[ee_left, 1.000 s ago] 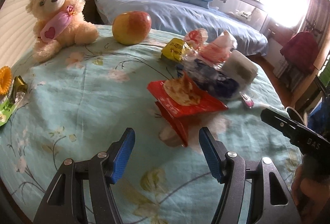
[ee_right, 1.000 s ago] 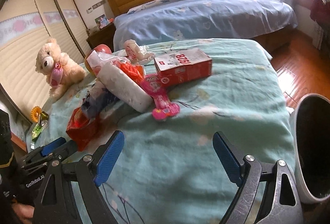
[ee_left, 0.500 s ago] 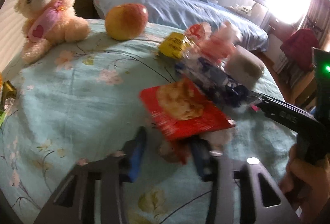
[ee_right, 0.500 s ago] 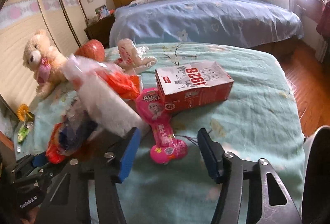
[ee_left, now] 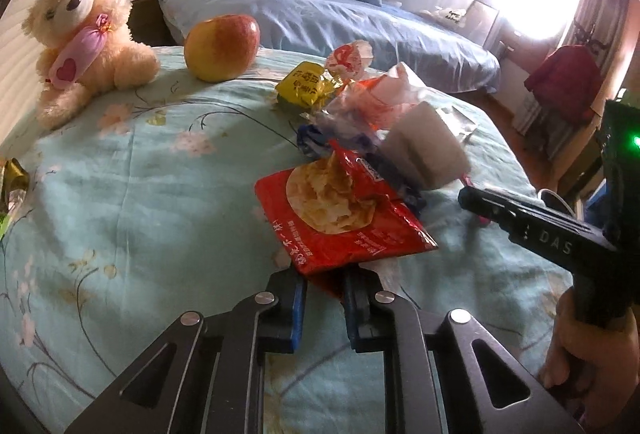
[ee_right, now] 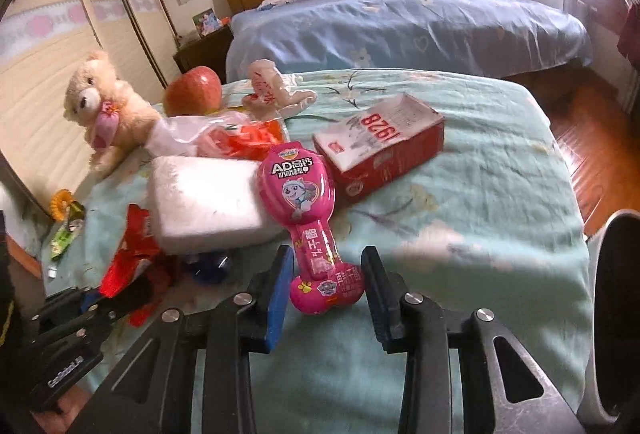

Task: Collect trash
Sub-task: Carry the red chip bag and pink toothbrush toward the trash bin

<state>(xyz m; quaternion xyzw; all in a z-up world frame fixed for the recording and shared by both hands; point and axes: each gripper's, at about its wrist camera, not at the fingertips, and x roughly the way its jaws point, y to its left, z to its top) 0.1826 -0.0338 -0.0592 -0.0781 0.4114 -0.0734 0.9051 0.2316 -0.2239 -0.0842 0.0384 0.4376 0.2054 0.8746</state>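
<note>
The red snack wrapper point(ee_left: 340, 218) lies crumpled on the floral bedspread point(ee_left: 140, 194). My left gripper point(ee_left: 322, 294) has its jaws closing, and the blue pads pinch the wrapper's near corner. In the right wrist view the pink toy-candy package point(ee_right: 304, 202) lies lengthways. My right gripper point(ee_right: 326, 274) is closing around its round near end, with the pads just off its sides. Behind these sit a white foam block point(ee_right: 204, 198), a red 1928 carton point(ee_right: 380, 146), a yellow wrapper point(ee_left: 306, 86) and clear plastic bags point(ee_left: 360, 106).
A teddy bear point(ee_left: 84, 42) and an apple point(ee_left: 222, 46) sit at the far left of the bedspread. Small wrappers point(ee_right: 66, 234) lie at its left edge. A bin's rim point(ee_right: 612, 274) stands off the right edge. A blue bed point(ee_right: 400, 22) is behind.
Both grippers have moved forward and narrowed from wide open. The left now grips the red wrapper's corner, and the right's jaws now flank the pink package.
</note>
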